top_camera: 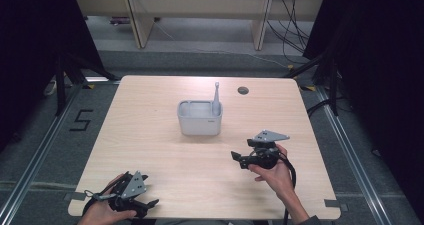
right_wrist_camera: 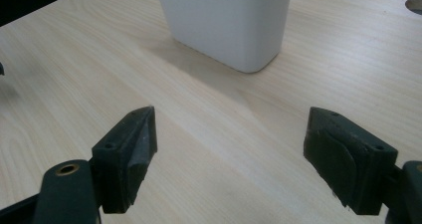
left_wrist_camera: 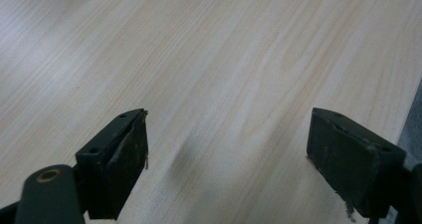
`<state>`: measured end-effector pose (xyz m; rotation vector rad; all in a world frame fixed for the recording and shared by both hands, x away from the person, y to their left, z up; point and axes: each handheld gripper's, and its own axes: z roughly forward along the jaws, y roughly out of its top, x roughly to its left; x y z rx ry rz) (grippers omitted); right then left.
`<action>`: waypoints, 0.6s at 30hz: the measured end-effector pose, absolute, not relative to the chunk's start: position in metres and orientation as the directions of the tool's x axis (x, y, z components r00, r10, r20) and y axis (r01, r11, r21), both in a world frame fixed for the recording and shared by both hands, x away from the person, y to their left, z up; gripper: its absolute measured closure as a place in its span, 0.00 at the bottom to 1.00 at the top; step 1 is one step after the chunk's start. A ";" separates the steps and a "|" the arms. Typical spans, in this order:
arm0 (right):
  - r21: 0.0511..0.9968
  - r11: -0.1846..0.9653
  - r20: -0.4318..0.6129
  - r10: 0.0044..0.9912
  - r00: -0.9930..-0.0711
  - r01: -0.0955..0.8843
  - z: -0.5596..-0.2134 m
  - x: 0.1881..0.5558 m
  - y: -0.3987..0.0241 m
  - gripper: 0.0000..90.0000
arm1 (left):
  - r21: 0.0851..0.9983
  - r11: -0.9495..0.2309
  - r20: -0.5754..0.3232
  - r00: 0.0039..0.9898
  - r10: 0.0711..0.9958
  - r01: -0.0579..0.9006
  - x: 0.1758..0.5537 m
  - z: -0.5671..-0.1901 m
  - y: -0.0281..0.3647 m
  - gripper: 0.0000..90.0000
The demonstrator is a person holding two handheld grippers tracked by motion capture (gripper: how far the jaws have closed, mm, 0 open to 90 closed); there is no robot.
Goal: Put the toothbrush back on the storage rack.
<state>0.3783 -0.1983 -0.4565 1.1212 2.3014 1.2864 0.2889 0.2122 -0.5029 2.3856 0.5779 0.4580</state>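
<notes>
- In the right gripper view, the white rounded plastic container [right_wrist_camera: 229, 22] is cut off by the top edge; we see only its lower wall, and the small dark print at the top is clipped and unreadable.
- In the high view, the inside of that container [top_camera: 199, 117] is too small for us to tell its contents; the foot of the thin grey upright handle [top_camera: 216, 99] is hidden behind its wall.
- The person's left hand [top_camera: 102, 211] is cut off by the bottom edge.
- The round dark hole in the tabletop [right_wrist_camera: 415, 4] is clipped by the right edge.
</notes>
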 end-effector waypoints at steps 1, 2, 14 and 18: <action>0.815 0.304 0.125 0.739 -0.662 0.494 -0.456 0.378 -0.198 0.24 | 0.651 -0.703 0.176 0.843 0.508 0.287 0.289 -0.503 0.212 0.18; 0.815 0.313 0.120 0.733 -0.670 0.489 -0.457 0.378 -0.199 0.25 | 0.651 -0.703 0.175 0.844 0.507 0.288 0.289 -0.503 0.212 0.18; 0.802 0.305 0.136 0.745 -0.653 0.514 -0.463 0.366 -0.204 0.25 | 0.651 -0.702 0.176 0.843 0.508 0.288 0.289 -0.503 0.212 0.18; 0.797 0.298 0.146 0.749 -0.646 0.526 -0.465 0.363 -0.208 0.25 | 0.650 -0.704 0.177 0.843 0.508 0.288 0.289 -0.503 0.212 0.18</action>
